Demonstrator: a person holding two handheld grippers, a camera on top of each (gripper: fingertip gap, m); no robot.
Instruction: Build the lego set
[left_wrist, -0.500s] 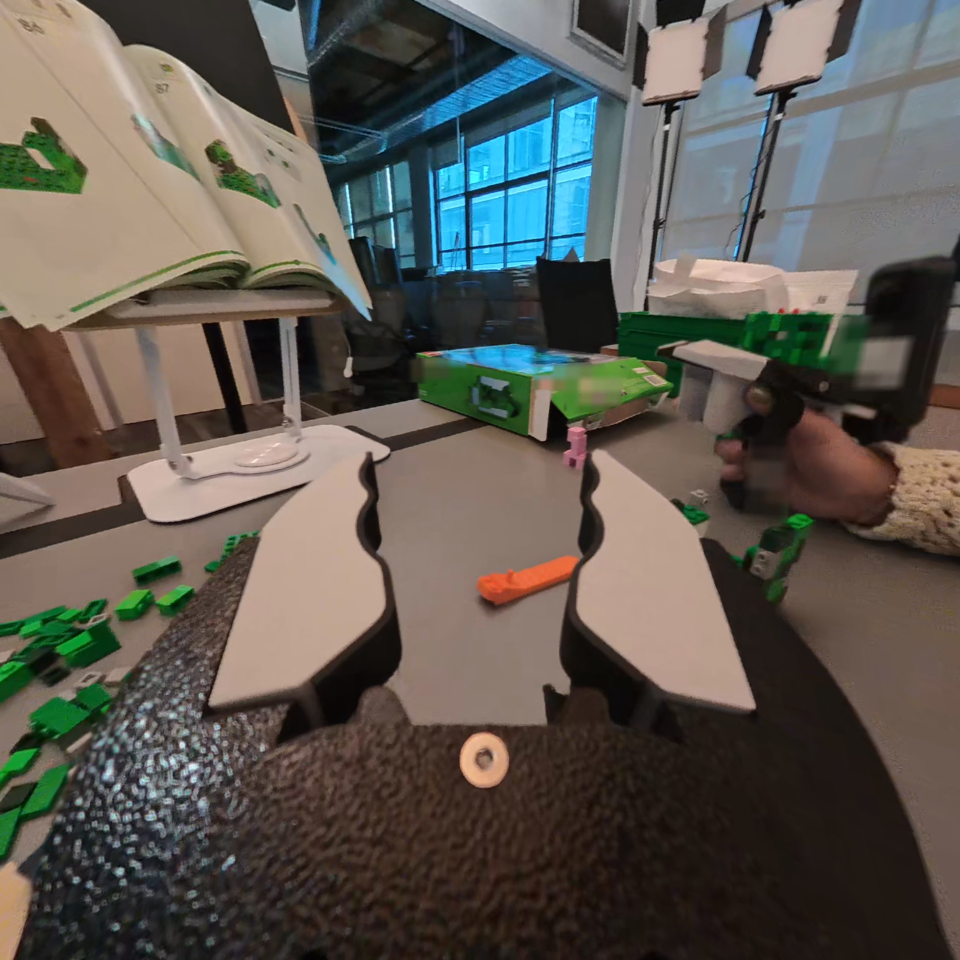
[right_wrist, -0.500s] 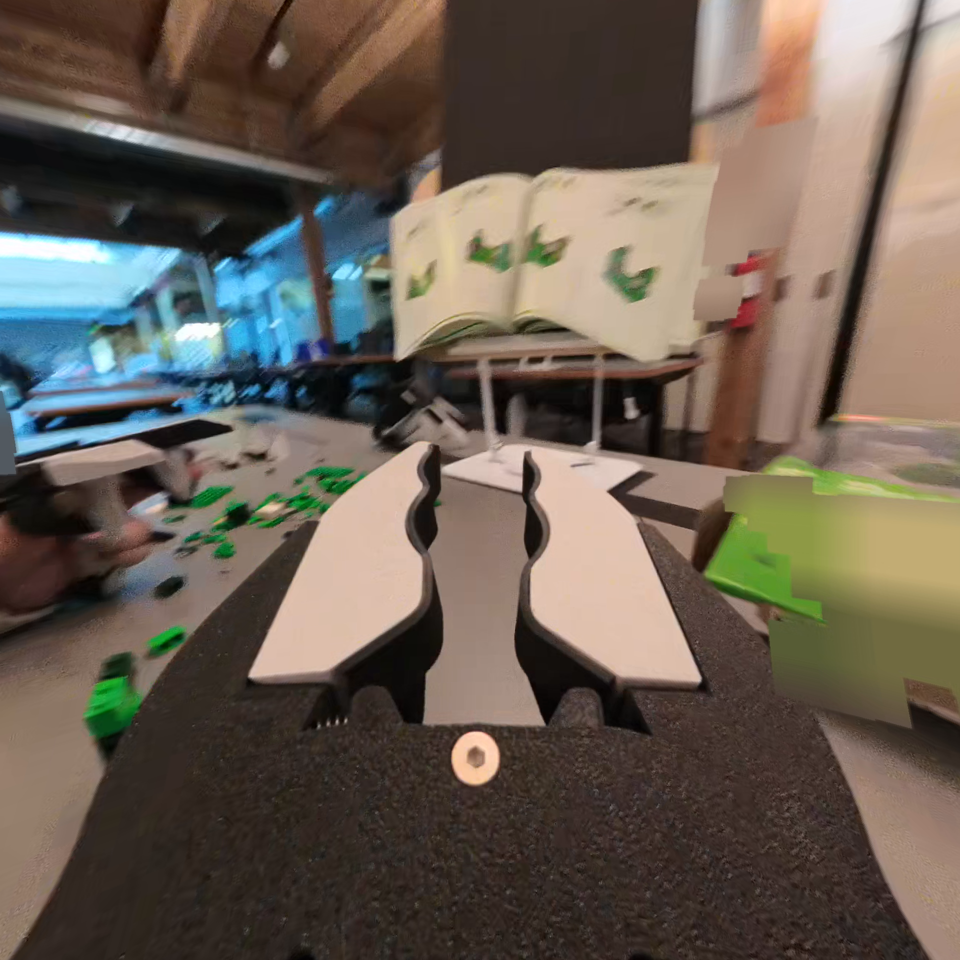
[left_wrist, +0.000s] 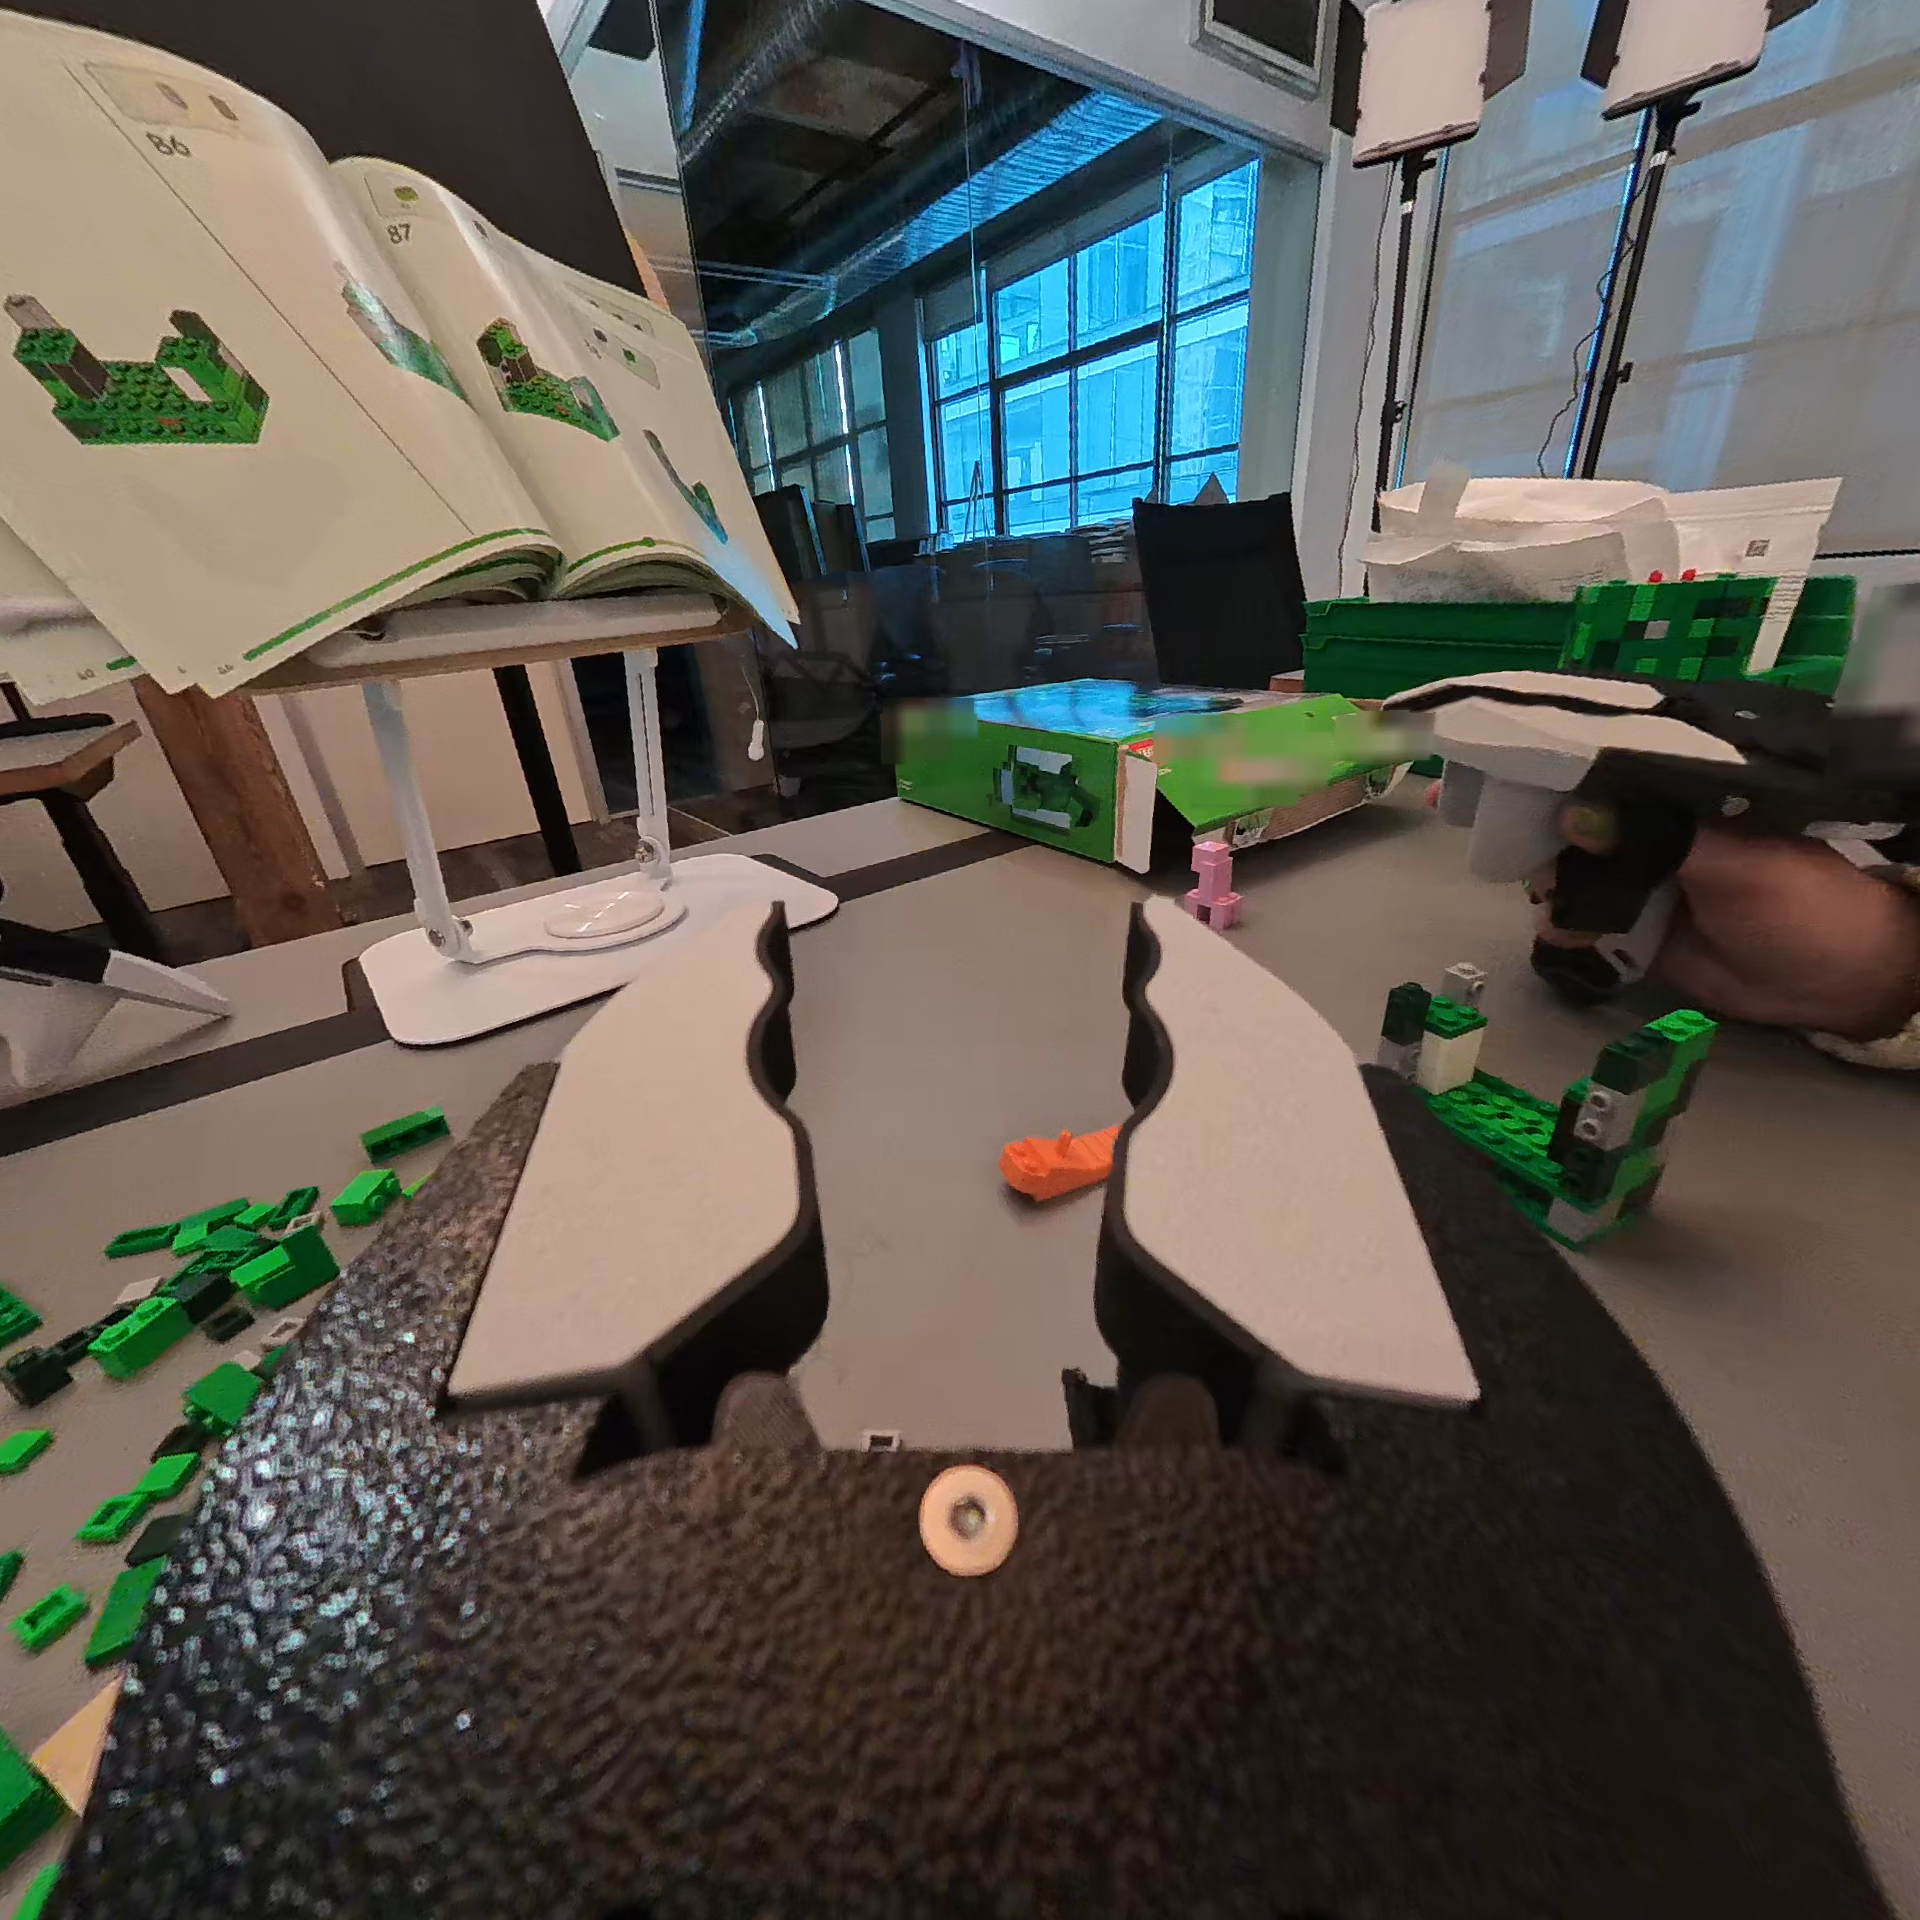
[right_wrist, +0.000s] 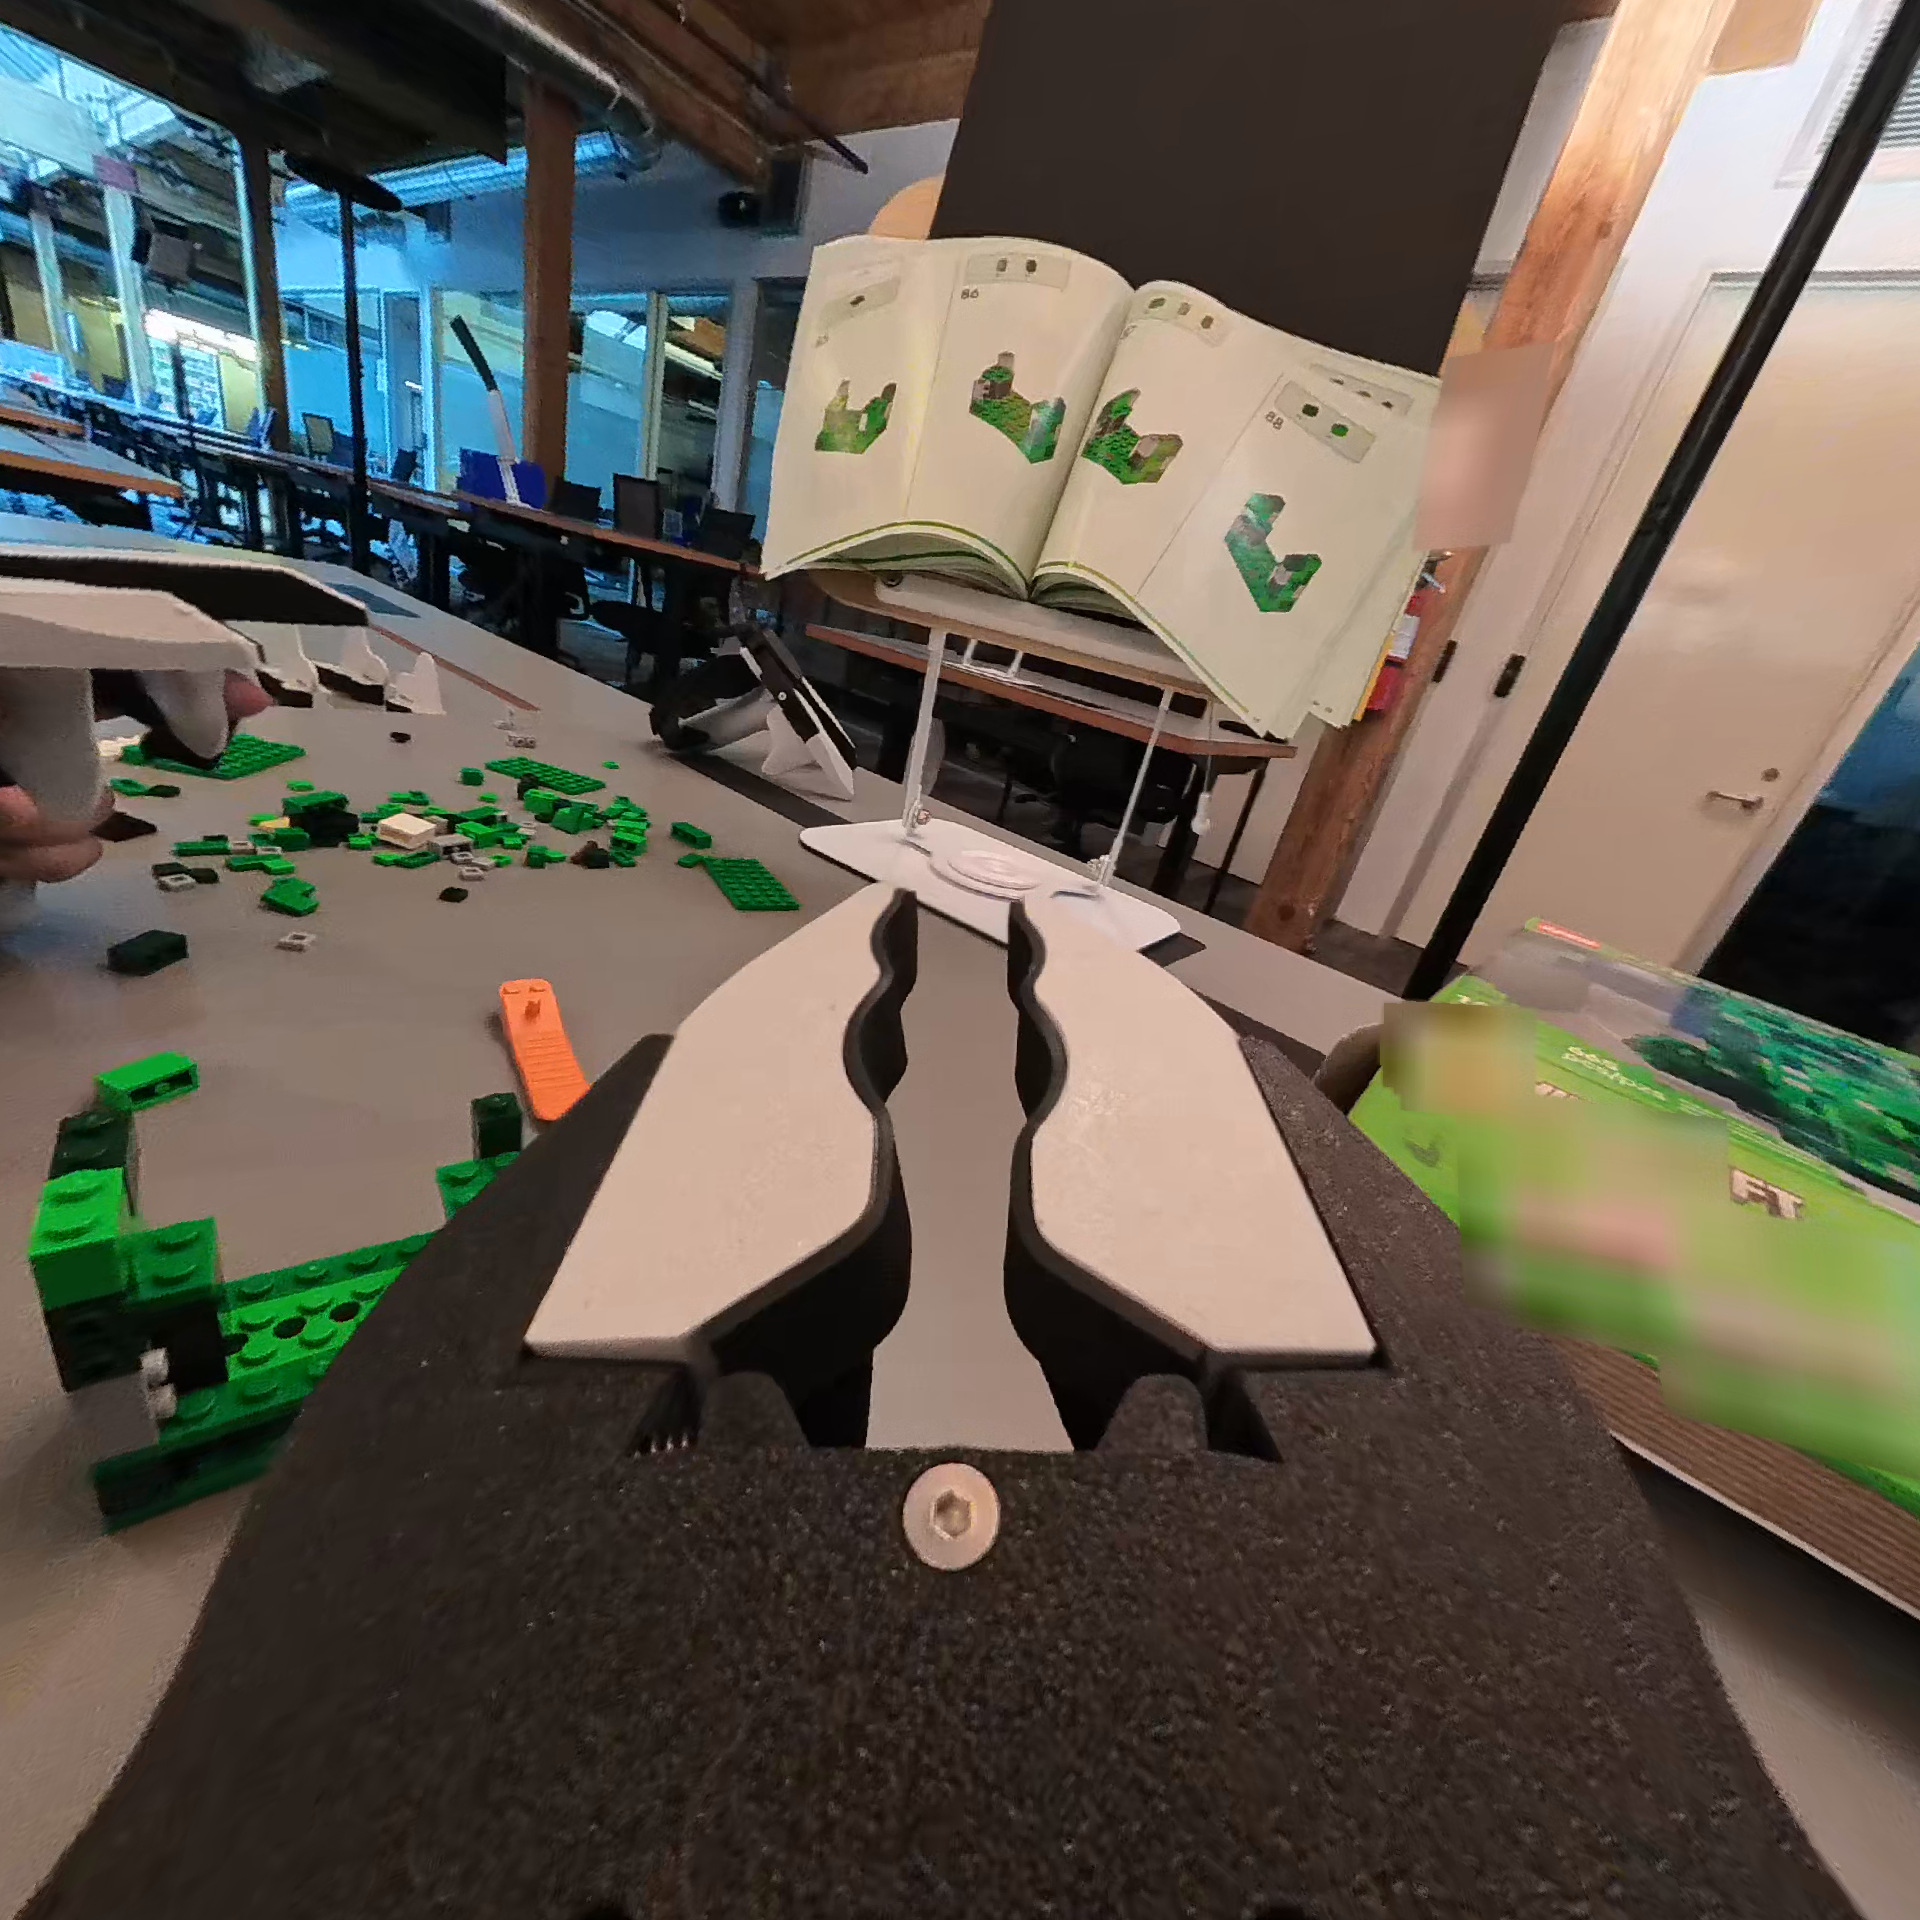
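the partly built lego model (left_wrist: 1558, 1122), a green stepped base with dark green and grey bricks, is seen on the grey table (left_wrist: 956, 997) at the right of the left wrist view and at the lower left of the right wrist view (right_wrist: 156, 1309). an orange brick separator (left_wrist: 1055, 1162) is seen lying flat on the table just beside it, near the middle of the left wrist view. loose green bricks (right_wrist: 416, 821) are scattered across the table at the left of the right wrist view, with a flat green plate (right_wrist: 750, 885) at their near edge. a small pink figure (left_wrist: 1210, 885) is seen standing in front of the green set box (left_wrist: 1081, 779). an open instruction booklet (right_wrist: 1091, 468) is held on a white stand (right_wrist: 987, 873) at the far side of the table.

the left gripper (left_wrist: 956, 935) is held above the table with its fingers (left_wrist: 665, 1143) spread wide and nothing between them. the right gripper (right_wrist: 961, 914) is seen with its fingers (right_wrist: 769, 1132) apart by a narrow gap, and nothing is pinched. in the left wrist view the right gripper is also seen at the far right edge, held in a hand (left_wrist: 1787, 935).
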